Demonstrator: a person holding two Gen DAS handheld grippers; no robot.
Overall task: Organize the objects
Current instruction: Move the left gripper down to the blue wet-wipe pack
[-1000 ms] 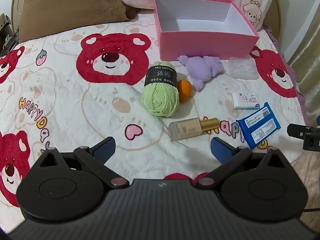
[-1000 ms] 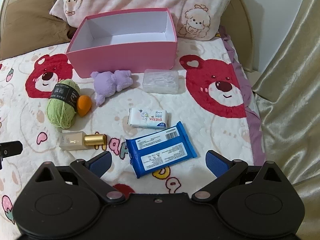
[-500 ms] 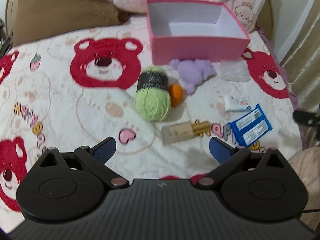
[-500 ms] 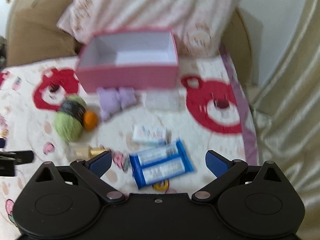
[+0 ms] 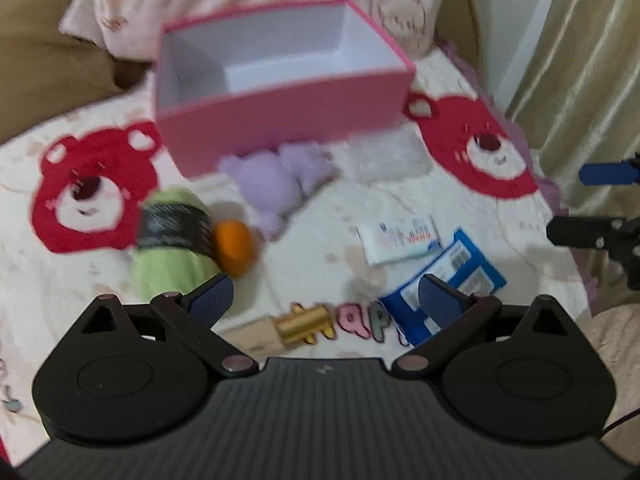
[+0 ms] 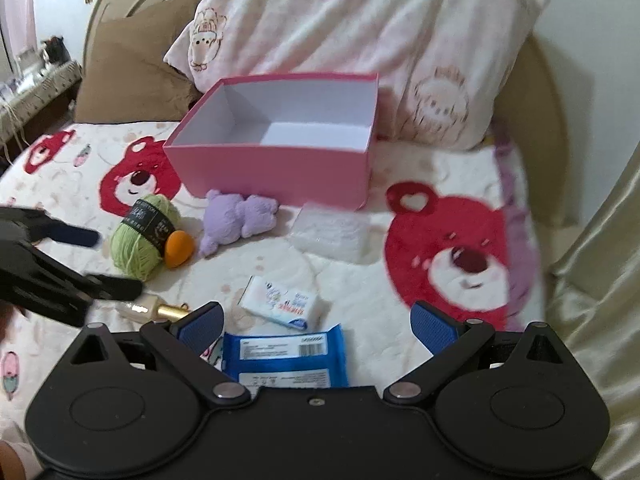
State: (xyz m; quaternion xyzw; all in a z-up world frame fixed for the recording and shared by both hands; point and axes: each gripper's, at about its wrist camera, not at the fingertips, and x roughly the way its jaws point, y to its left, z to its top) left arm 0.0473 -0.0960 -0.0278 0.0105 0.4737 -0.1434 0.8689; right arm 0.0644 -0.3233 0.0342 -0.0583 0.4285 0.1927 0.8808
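Both your left gripper (image 5: 323, 295) and right gripper (image 6: 316, 320) are wide open and hold nothing. The pink box (image 6: 276, 168) stands open on the bear blanket (image 6: 452, 240). Before it lie green yarn (image 6: 138, 240) with a black band, writing unreadable, and the blue packet (image 6: 284, 356) with a barcode label.

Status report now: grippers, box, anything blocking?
Left gripper open, right gripper open, both empty. Box empty. Bottle, wipes nearest; nothing blocking.

Open pink box (image 6: 276, 168) stands empty; green yarn (image 6: 140, 236), purple plush (image 6: 236, 220) lie before it.
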